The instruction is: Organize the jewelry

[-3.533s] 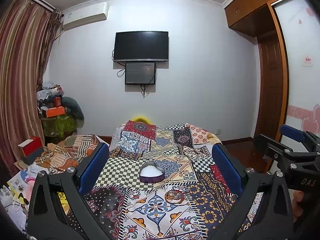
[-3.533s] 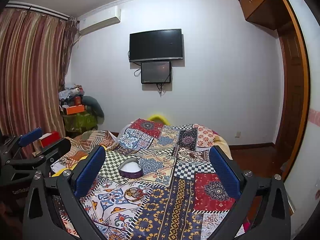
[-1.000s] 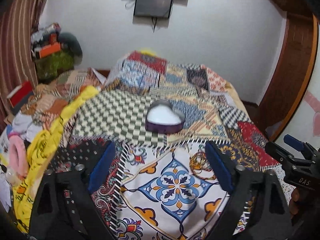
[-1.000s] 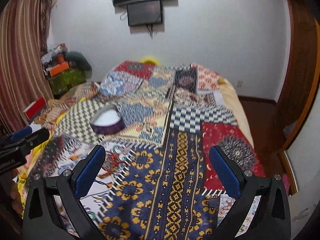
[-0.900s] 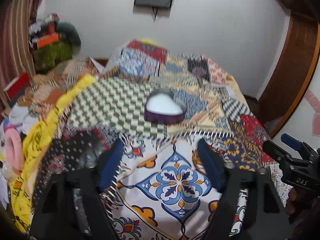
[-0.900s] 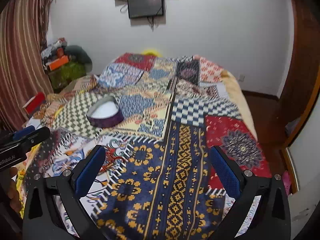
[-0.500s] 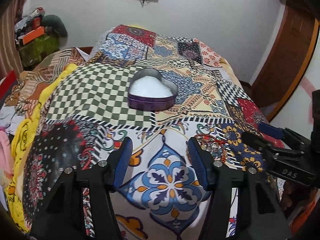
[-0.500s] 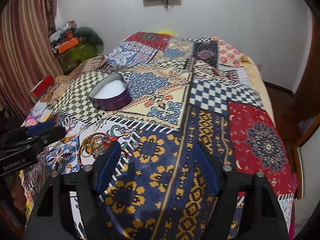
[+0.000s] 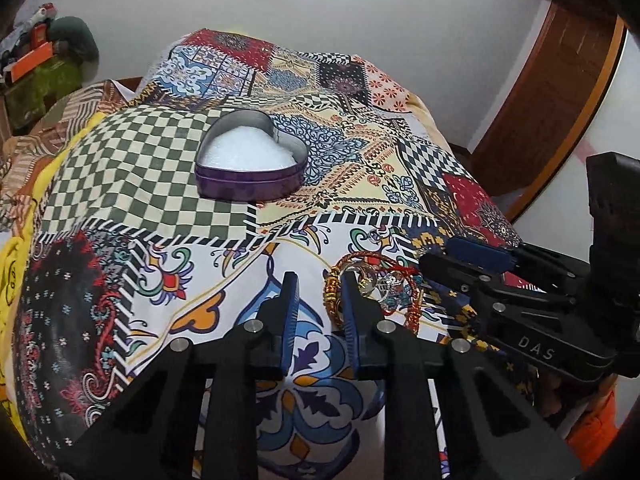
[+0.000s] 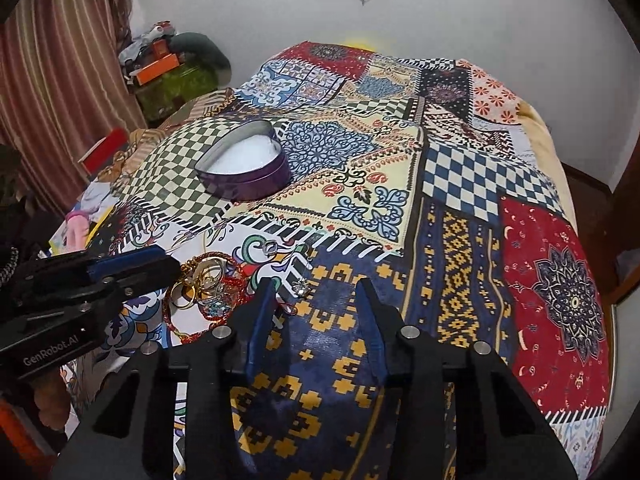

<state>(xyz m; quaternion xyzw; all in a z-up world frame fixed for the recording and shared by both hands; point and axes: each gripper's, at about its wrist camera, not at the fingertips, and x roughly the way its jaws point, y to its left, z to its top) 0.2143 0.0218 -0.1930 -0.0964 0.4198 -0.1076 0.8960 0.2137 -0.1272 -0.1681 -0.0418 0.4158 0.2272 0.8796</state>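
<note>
We hold both tools low over the patchwork bedspread (image 9: 132, 168), angled down toward the jewellery pile (image 9: 376, 284), a tangle of gold bangles, rings, a red cord and small silver pieces lying on the white patterned patch near the front edge. Our left gripper (image 9: 318, 280) has its jaws narrowing at this moment, nearly together, with nothing caught between them; its right-hand finger sits just beside the gold end of the pile, and we cannot tell whether it touches. Our right gripper (image 10: 316, 286) is also narrowing, with a wider gap, over bare blue and yellow cloth, the pile off to its left and a small silver pendant (image 10: 299, 288) near its left finger. The heart-shaped purple tin (image 9: 251, 164), lidless and lined with white padding, stands well apart from the pile, farther up the bed on the checked patch. As we judge it, the main risk is the tangle itself: pinching one bangle or the cord may drag the whole cluster along, then shed rings on the way to the tin. Jaws that shut before reaching the pile could simply push pieces across the cloth or nip the fabric. The soft, busy bedspread could swallow a dropped ring from sight, and the front edge is close enough for a piece to slide off
</note>
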